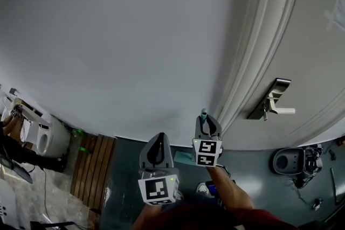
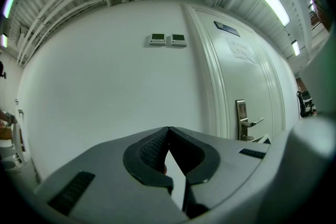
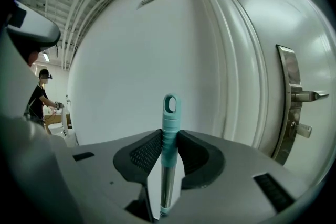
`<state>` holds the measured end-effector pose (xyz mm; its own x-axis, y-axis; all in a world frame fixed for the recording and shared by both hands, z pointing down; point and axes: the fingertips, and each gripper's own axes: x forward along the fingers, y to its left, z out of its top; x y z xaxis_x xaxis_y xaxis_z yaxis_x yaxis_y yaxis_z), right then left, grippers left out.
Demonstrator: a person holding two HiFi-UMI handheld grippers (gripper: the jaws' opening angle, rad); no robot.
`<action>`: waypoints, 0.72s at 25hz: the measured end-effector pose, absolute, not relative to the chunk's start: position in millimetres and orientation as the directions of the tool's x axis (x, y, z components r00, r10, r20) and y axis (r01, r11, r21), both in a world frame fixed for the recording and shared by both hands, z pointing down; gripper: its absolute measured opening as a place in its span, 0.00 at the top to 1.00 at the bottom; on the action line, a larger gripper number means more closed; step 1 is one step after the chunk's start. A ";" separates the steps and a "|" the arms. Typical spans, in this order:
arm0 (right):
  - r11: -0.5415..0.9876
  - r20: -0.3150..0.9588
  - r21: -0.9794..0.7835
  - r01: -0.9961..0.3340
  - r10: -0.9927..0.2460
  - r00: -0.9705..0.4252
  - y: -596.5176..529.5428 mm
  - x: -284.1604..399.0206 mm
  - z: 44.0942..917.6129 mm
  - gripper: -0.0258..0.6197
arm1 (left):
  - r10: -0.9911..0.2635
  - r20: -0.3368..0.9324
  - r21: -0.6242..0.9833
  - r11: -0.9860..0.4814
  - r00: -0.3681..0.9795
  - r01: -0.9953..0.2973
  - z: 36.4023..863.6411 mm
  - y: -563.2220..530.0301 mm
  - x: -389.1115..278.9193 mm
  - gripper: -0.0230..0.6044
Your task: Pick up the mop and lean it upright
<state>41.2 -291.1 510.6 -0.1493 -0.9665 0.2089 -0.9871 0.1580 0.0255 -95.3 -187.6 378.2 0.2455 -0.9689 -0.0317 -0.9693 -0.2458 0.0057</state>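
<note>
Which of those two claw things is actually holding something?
The right gripper: its jaws clamp the teal mop handle. The left gripper has its jaws closed together on nothing.

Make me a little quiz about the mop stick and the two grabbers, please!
1. True or false: the left gripper holds the mop handle.
2. How many small control panels hang on the white wall? A one, B two, C four.
3. Fill in: in the head view, the door handle is on the ___ side of the right gripper.
Key: 1 false: the right gripper is shut on the mop handle, and the left gripper is shut on nothing. 2 B. 3 right.
</note>
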 end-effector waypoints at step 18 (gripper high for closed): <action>0.184 0.153 0.036 -0.982 -0.972 -0.176 -234.5 43.4 509.0 0.79 | -0.968 -0.028 -0.012 -0.247 0.248 -0.969 384.6 -188.1 -95.2 0.94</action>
